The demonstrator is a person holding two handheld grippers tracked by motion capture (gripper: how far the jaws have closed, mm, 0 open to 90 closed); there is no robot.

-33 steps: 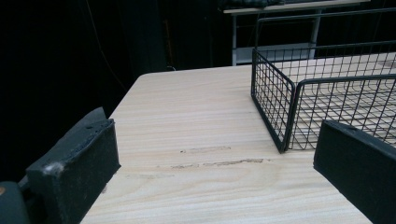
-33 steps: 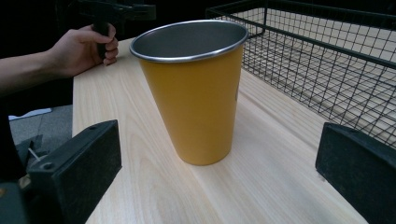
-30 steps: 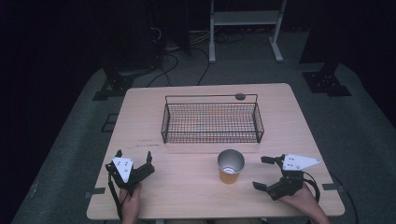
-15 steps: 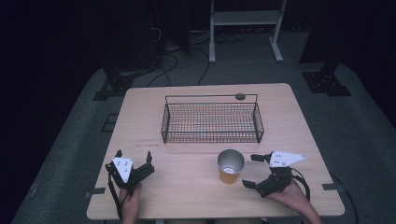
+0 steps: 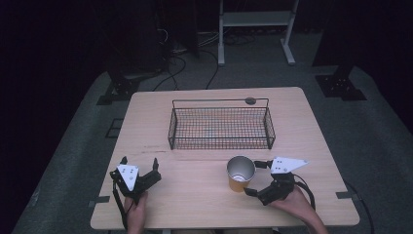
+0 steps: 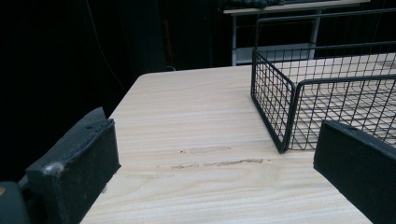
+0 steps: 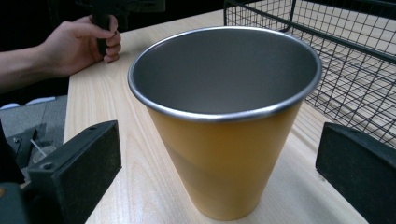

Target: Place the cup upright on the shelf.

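Right gripper point(image 5: 256, 177) jaws wide, straddling upright cup point(image 5: 240, 173) without contact, likely lined up to grasp; cup stands near table's point(image 5: 204, 204) front, just before basket point(image 5: 220, 127); left gripper point(image 5: 140, 166) open, empty, parked clear.

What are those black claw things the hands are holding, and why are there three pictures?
They are grabbing tools, one in each hand of a person at a wooden table. One picture looks down from above; the other two come from small cameras riding on each tool. The left gripper is open over bare wood. The right gripper is open too, with a yellow cup standing between its jaws, not squeezed. Behind them sits an empty black wire basket. Nothing is held yet.
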